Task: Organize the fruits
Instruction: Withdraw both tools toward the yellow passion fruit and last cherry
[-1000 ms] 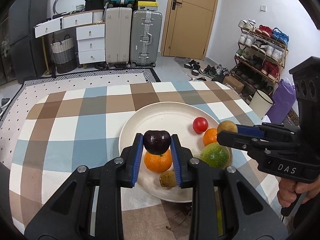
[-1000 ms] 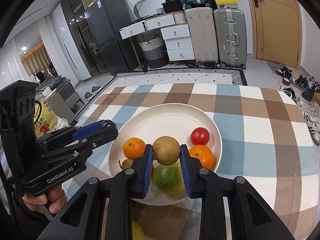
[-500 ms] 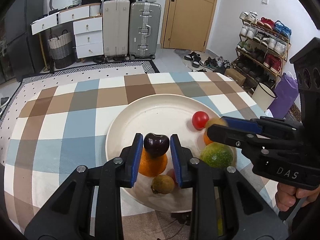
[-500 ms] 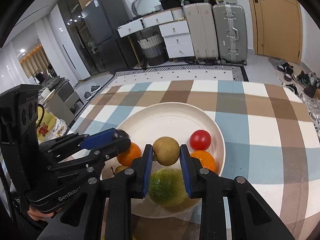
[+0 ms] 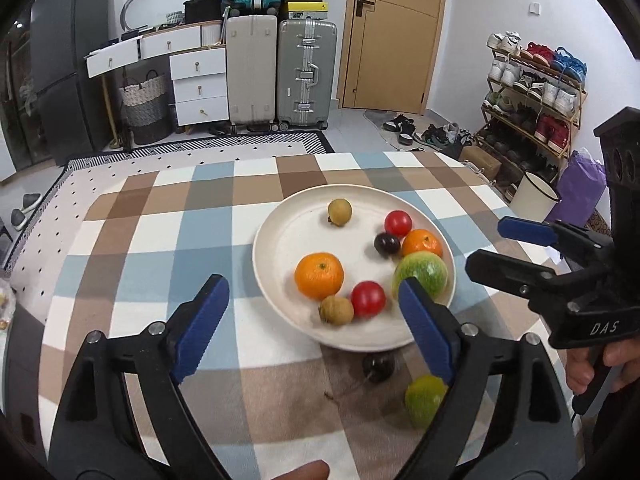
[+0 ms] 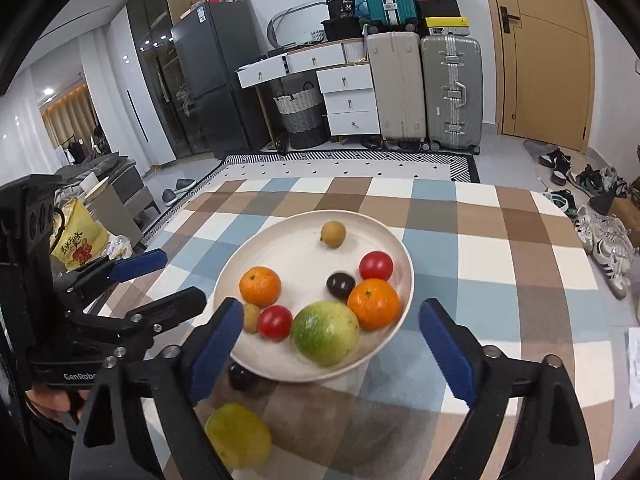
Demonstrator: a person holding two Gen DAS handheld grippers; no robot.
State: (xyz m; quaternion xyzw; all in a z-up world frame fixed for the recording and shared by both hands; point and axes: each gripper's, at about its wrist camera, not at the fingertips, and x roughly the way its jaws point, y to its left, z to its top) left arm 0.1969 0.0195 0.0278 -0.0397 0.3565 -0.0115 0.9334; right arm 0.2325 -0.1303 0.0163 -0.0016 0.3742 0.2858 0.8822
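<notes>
A cream plate [image 5: 288, 240] [image 6: 280, 248] on the checked tablecloth holds several fruits: two oranges [image 5: 319, 275] [image 6: 373, 303], two red tomatoes [image 5: 398, 223], a large green fruit [image 6: 324, 333], a dark plum [image 5: 387, 244] [image 6: 340, 284] and two small brown fruits [image 5: 339, 211] [image 6: 333, 233]. A second dark plum [image 5: 378, 366] and a yellow-green fruit [image 5: 425, 399] [image 6: 238, 434] lie on the cloth before the plate. My left gripper [image 5: 316, 326] is open and empty, near the plate's front edge. My right gripper [image 6: 332, 344] is open and empty, over the plate's near rim.
The table's far edge [image 5: 280, 158] meets a patterned rug. Suitcases [image 5: 306, 72] and white drawers stand at the back wall, a shoe rack [image 5: 532, 92] to the right. A yellow bag [image 6: 78, 240] sits left of the table.
Both grippers opened and drew back. The dark plum left the left gripper and the brown fruit left the right gripper; both now lie on the plate.
</notes>
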